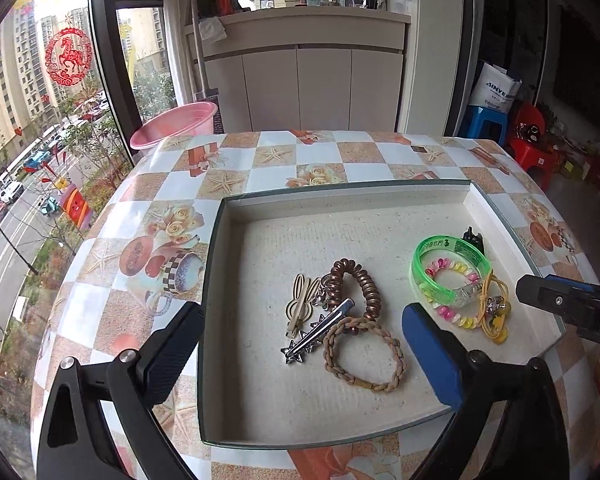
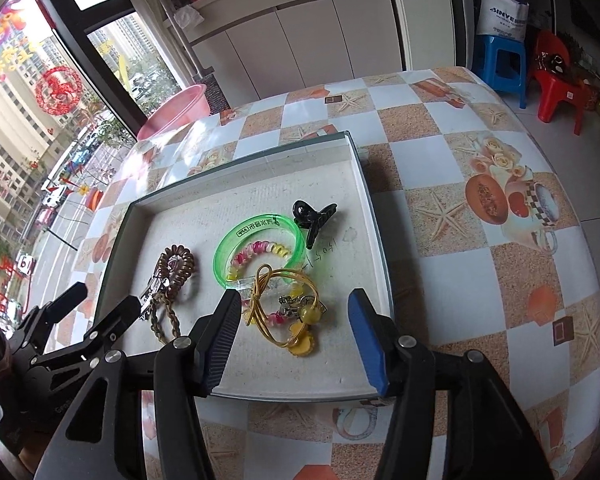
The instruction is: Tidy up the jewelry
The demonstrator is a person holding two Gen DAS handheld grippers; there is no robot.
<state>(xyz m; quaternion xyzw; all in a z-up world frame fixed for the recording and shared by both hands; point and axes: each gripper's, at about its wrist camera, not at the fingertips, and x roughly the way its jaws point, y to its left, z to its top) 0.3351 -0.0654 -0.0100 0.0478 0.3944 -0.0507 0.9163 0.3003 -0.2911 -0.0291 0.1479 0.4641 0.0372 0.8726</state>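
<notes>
While hair ties and clips lie in the tray, left gripper fingers wide, right gripper fingers apart, both empty.

We see our left gripper spread wide, empty, above a shallow tray holding a braided bracelet, silver star clip and green bangle.

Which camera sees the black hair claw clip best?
The right wrist view: the black claw clip lies whole and unhidden on the tray floor. In the left wrist view only its top peeks out behind the green bangle.
</notes>
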